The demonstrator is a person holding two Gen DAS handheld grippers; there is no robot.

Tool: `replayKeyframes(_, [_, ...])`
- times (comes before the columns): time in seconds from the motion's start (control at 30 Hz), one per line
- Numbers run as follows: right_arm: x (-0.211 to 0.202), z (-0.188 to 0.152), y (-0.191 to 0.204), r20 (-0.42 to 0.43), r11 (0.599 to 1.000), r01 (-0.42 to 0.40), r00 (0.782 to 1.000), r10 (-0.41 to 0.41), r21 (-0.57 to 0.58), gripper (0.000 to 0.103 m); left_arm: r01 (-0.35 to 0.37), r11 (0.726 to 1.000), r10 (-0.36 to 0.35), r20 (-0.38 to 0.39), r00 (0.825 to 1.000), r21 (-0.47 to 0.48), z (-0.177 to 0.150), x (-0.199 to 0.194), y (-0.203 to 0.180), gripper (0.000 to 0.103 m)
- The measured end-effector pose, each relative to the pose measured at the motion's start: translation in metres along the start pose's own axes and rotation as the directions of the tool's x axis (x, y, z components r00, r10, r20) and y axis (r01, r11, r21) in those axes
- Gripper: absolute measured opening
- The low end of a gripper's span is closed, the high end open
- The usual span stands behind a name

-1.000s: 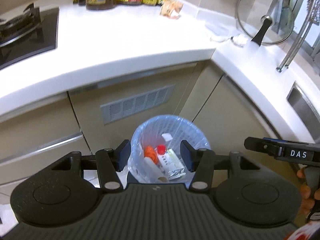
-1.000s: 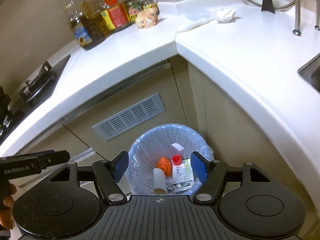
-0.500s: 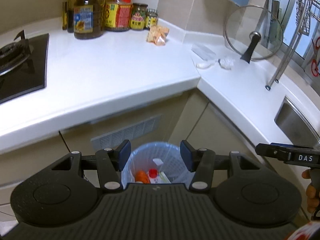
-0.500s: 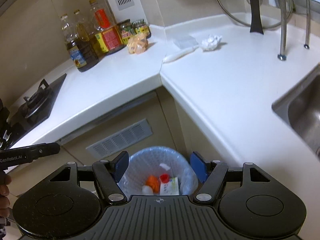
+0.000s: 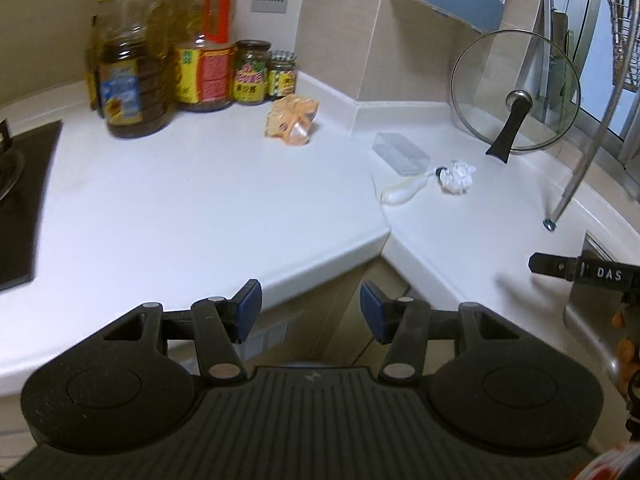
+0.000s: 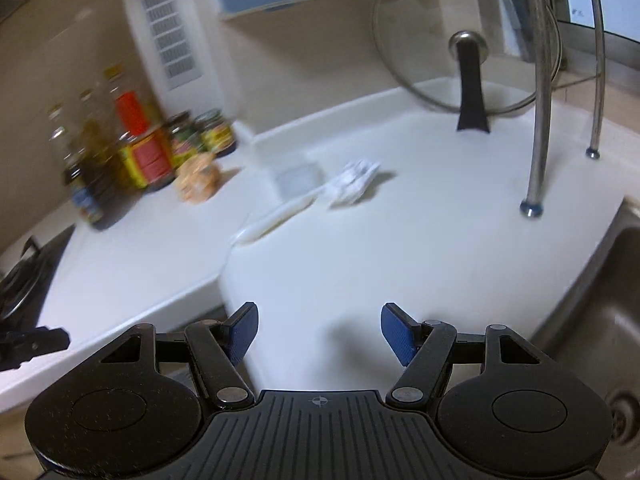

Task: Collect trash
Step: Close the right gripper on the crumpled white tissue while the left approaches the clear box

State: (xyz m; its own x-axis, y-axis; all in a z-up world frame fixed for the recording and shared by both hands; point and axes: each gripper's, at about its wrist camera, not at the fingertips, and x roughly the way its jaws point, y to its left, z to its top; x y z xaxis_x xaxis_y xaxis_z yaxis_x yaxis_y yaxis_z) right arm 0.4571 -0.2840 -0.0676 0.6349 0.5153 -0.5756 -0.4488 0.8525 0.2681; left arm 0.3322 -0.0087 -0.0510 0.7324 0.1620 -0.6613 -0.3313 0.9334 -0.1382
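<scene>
A: What is the largest thing ahead of the two tools?
B: The white corner desk (image 5: 208,200). It runs ahead of both, and its front edge passes just beyond the tips of the left hand-held gripper (image 5: 311,308). The right hand-held gripper (image 6: 318,330) hangs over the desk's right wing, with the steel sink (image 6: 600,320) to its right.

A: How do the jaws stand?
B: Both are spread with nothing between the blue pads. The right pair stands wider than the left.

A: What stands at the back?
B: Far ahead and to the left of the left hand-held gripper is a cluster of oil bottles (image 5: 132,64) and jars (image 5: 252,72) against the wall. Ahead and to the right, a glass pot lid (image 5: 516,92) leans upright against the wall.

A: And the trash?
B: All of it lies on the desk, well ahead of both tools. A crumpled orange wrapper (image 5: 292,120) sits just in front of the jars. Ahead and right of the left hand-held gripper, near the corner seam, are a clear plastic box (image 5: 400,154), a flattened white tube (image 5: 404,192) just in front of the box, and a crumpled white paper ball (image 5: 458,176) at the tube's capped end. In the right wrist view these three are blurred and lie straight ahead of the jaws.
</scene>
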Motion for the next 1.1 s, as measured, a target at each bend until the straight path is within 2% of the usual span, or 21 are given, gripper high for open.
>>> replayKeyframes(0.27, [0.059,0.05,-0.025,0.041,1.0,0.015,0.999,-0.016,0.018,0.068,0.005,0.999,-0.005,0.013,1.0,0.037,0.048,0.059,-0.035,0.051])
replayKeyframes(0.6, [0.125,0.087,-0.031,0.046,1.0,0.004,0.999,-0.005,0.017,0.068,-0.001,0.998,0.001,0.004,1.0,0.067,0.086,0.119,-0.062,0.051])
replayKeyframes(1.1, [0.169,0.098,-0.033,0.01,0.999,-0.017,1.0,0.017,0.051,0.066,0.006,0.996,-0.004,-0.02,1.0,0.092,0.113,0.164,-0.082,0.052])
